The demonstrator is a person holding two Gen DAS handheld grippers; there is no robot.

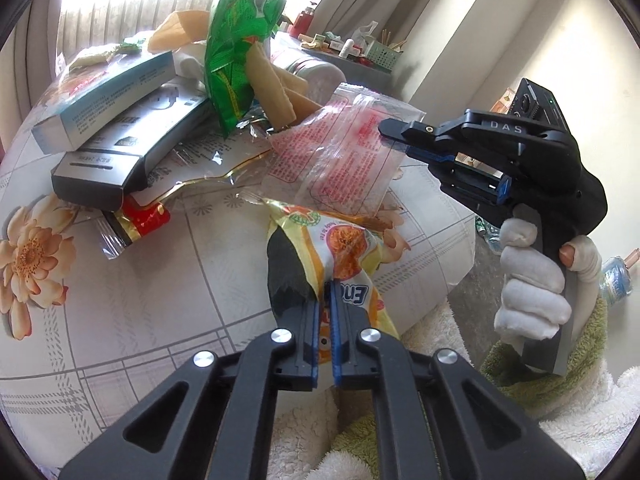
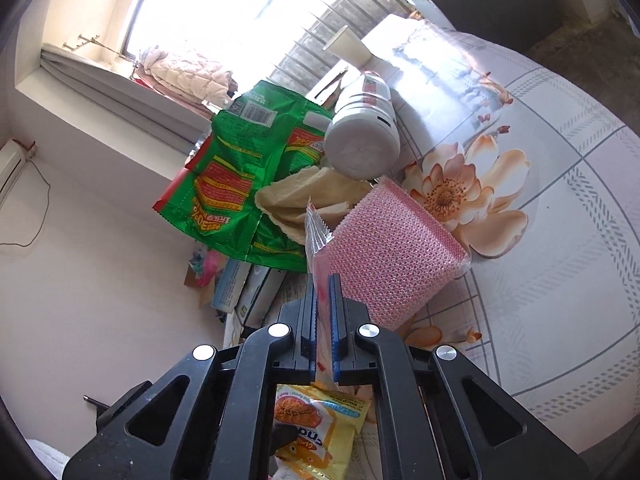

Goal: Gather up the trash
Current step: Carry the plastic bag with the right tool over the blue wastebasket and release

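Your left hand-held gripper (image 1: 325,300) was pressed together on the near corner of the yellow noodle wrapper (image 1: 340,248), which lay at the near edge of the bench (image 1: 160,272) under its flowered cloth. A dark scrap sat against the wrapper just left of the blue pads.

Your right hand-held gripper (image 1: 390,136) was pinching the edge of the clear bag with red print (image 1: 340,144); in the right wrist view the thin film ran straight up between the closed jaws of that hand-held gripper (image 2: 325,300), and the pink mesh side of the bag (image 2: 396,248) spread out to the right. Your gloved right hand (image 1: 536,276) gripped the handle beside the bench edge.

The rest of the trash was heaped behind the two wrappers: a green snack bag (image 1: 236,52) standing tilted, with pale wafer-like pieces (image 1: 272,80) leaning out of it, a light blue box (image 1: 104,100) lying across a dark box (image 1: 128,152), and a crumpled clear wrapper with a red and gold end (image 1: 136,220) beneath them. In the right wrist view a white round container (image 2: 362,136) lay on its side touching the green bag, with a paper cup (image 2: 348,46) beyond it
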